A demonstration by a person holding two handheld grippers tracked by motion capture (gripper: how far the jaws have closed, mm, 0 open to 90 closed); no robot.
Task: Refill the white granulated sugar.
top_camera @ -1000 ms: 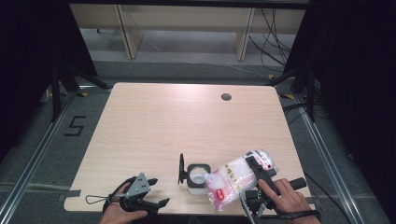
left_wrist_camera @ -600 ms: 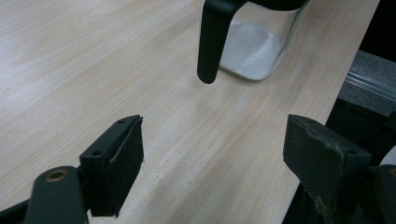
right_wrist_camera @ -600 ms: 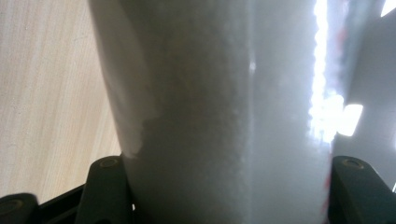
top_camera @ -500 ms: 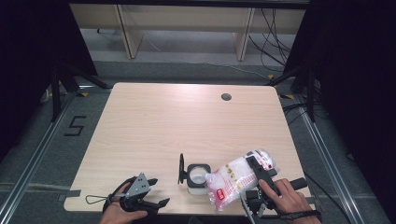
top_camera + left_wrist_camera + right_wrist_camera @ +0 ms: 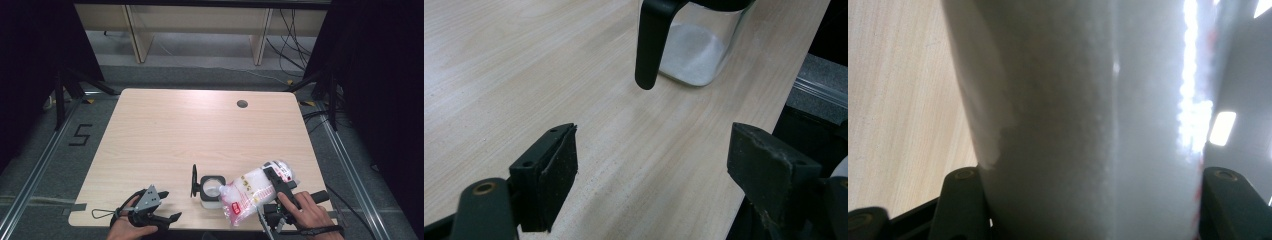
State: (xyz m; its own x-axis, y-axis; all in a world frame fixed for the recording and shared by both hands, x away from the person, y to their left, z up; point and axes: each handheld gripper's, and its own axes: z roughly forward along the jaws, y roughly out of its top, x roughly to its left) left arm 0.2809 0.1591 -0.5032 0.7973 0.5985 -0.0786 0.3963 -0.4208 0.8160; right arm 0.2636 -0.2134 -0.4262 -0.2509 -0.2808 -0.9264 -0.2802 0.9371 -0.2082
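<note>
A clear plastic bag of white powder [image 5: 252, 192] with a red label lies tilted, its lower end at the mouth of a square glass jar [image 5: 211, 191]. The jar's black lid [image 5: 194, 181] stands swung open on its left side. My right gripper [image 5: 275, 182] is shut on the bag's upper part, and the bag [image 5: 1088, 125] bulges between both jaws of that gripper [image 5: 1088, 200]. White powder lies in the bottom of the jar [image 5: 696, 55]. My left gripper [image 5: 169, 205] rests open near the table's front edge, left of the jar, with nothing between the jaws [image 5: 654, 165].
The light wooden table [image 5: 200, 130] has a round cable hole [image 5: 242, 104] at the back right. Its right edge [image 5: 774, 100] runs close beside the jar. Dark floor with rails surrounds the table, and shelf legs stand behind it.
</note>
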